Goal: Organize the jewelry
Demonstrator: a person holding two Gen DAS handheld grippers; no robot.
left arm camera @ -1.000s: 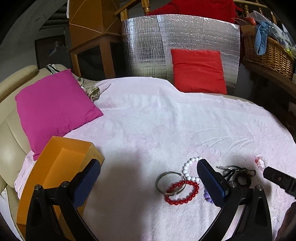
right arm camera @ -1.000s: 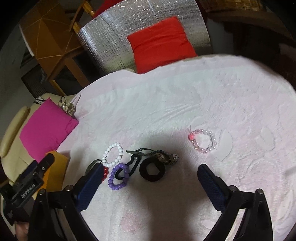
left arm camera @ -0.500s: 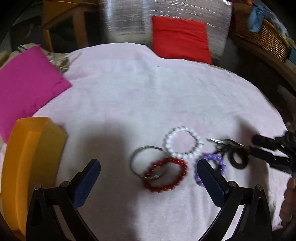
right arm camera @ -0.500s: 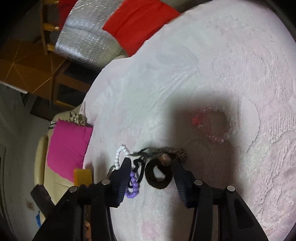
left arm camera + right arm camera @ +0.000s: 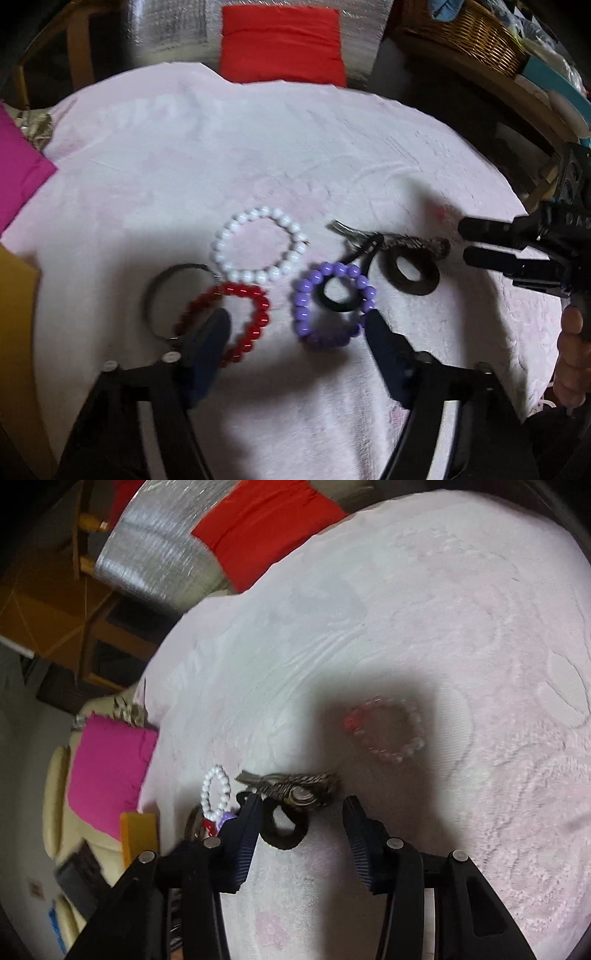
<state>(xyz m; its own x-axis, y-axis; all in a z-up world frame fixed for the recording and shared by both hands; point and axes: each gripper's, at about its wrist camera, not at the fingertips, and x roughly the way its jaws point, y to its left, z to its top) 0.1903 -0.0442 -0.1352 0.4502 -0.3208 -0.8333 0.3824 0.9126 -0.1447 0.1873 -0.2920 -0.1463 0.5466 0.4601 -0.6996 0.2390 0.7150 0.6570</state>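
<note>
So five bead/metal bracelets on the pink cloth (image 5: 258,147): white (image 5: 258,249), red (image 5: 236,317), purple (image 5: 332,306), pale pink (image 5: 388,731), plus a bangle (image 5: 159,295). Orange box (image 5: 138,834) sits left, contents hidden. Left gripper (image 5: 295,332) has dropped closer, narrowing, gripping nothing; right gripper (image 5: 299,819) half-closed around a black ring (image 5: 284,830), pads apart from it.

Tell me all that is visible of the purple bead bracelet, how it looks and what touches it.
The purple bracelet is a closed ring of round, glossy lilac beads, plastic by the look. It lies flat on the pale pink cloth. A black loop rests on it. The left gripper's blue right finger stands beside its near edge; contact is unclear.
</note>
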